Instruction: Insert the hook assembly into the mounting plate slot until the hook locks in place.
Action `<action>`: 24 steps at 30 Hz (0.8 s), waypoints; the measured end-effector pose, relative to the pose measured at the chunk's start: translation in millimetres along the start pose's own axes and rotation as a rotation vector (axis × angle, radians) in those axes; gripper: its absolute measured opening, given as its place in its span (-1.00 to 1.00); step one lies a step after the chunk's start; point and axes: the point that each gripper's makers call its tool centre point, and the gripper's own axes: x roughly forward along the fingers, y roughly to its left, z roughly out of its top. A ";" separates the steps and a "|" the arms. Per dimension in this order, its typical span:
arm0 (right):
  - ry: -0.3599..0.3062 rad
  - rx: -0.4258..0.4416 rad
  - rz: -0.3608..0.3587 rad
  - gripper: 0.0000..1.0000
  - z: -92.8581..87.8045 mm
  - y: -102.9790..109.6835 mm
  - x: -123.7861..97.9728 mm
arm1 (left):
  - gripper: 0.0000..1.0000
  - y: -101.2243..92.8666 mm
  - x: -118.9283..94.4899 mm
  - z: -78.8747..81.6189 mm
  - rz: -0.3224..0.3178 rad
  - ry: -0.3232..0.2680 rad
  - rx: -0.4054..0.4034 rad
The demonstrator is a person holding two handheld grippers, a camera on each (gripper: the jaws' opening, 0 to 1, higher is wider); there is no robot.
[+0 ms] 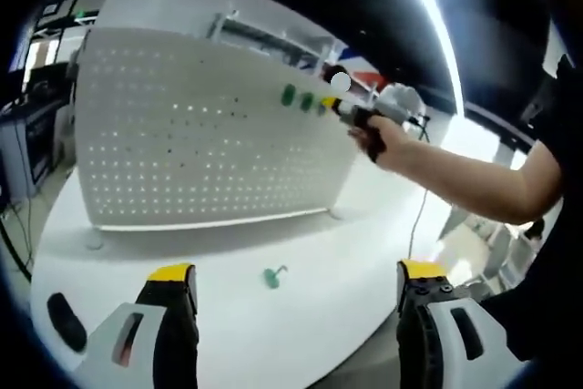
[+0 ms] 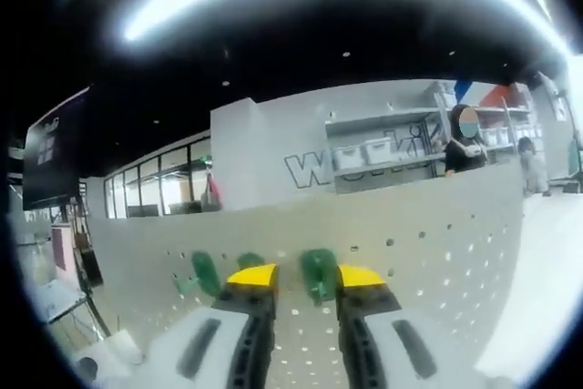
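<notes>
A white pegboard (image 1: 209,134) stands upright on the white table (image 1: 346,225). Two green hooks (image 1: 289,95) hang on its upper right part. Beside them a person's hand holds my right gripper (image 1: 339,108) against the board. In the right gripper view the jaws stand close together around a green hook (image 2: 318,272) pressed to the pegboard (image 2: 437,234), so my right gripper (image 2: 307,276) is shut on it. Two more hooks (image 2: 207,271) sit on the board to its left. My left gripper (image 1: 296,272) is open above the table, with a loose green hook (image 1: 273,275) lying beyond its tips.
A dark oval object (image 1: 66,321) lies near the table's left edge. Shelving and a wall with lettering (image 2: 364,157) rise behind the board. A person (image 2: 466,148) stands far back by the shelves. The person's bare forearm (image 1: 474,179) crosses the right side.
</notes>
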 end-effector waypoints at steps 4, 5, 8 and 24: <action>-0.009 -0.027 -0.007 -0.53 3.7 -2.3 -7.9 | 0.86 0.4 -1.7 2.0 0.002 -0.009 -0.006; -0.002 -0.031 -0.001 -0.53 2.2 -1.8 -10.1 | 0.87 0.5 -1.9 2.4 0.002 -0.012 -0.007; 0.021 -0.026 0.011 -0.53 -4.8 -0.8 -21.6 | 0.89 0.2 -2.5 3.8 0.001 -0.020 -0.012; 0.139 -0.059 0.032 -0.29 -46.4 -11.4 -108.4 | 0.94 -3.8 -6.1 4.3 -0.005 -0.005 0.010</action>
